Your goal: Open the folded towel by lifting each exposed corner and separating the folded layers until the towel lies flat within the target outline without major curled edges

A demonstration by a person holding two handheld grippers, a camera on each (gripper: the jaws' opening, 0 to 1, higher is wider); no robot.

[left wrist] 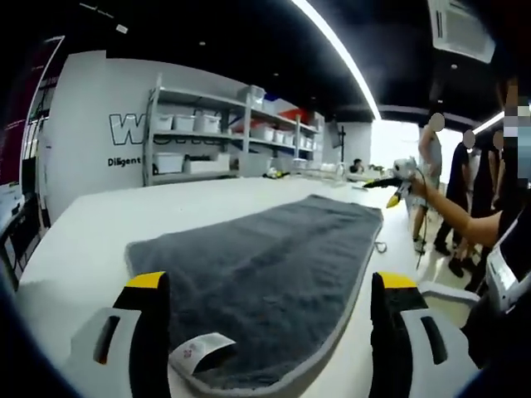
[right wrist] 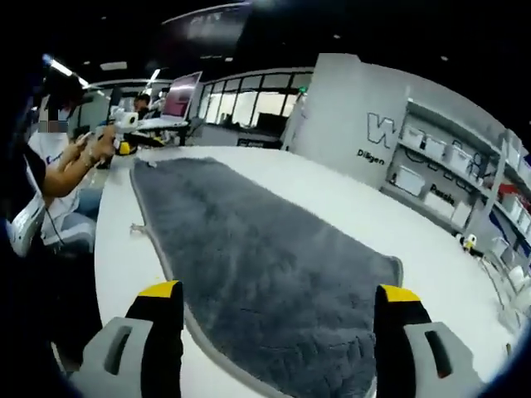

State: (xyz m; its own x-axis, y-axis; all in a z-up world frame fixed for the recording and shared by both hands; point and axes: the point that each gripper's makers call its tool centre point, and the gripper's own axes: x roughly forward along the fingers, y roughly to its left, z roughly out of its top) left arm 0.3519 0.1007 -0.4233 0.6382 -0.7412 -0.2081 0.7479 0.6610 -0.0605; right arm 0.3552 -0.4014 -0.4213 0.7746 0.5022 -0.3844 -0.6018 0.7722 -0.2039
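A dark grey towel [left wrist: 274,257] with a paler hem lies spread on the white table [left wrist: 99,224], its long side running away from me. A white label [left wrist: 199,348] sticks out at its near corner, close to my left jaw. My left gripper [left wrist: 270,286] hangs open just over the near end, nothing between its yellow-tipped jaws. In the right gripper view the towel [right wrist: 257,257] stretches off to the upper left, looking flat. My right gripper [right wrist: 278,294] is open above the near end, holding nothing. A small loop [right wrist: 137,225] pokes out from the left hem.
A person's hand holds a yellow-tipped tool [left wrist: 400,176] past the towel's far end, and that tool [right wrist: 123,124] shows again at upper left. More people [left wrist: 448,191] stand to the right. Shelves with white bins [left wrist: 224,137] line the back wall. The table edge [right wrist: 104,274] runs close on the left.
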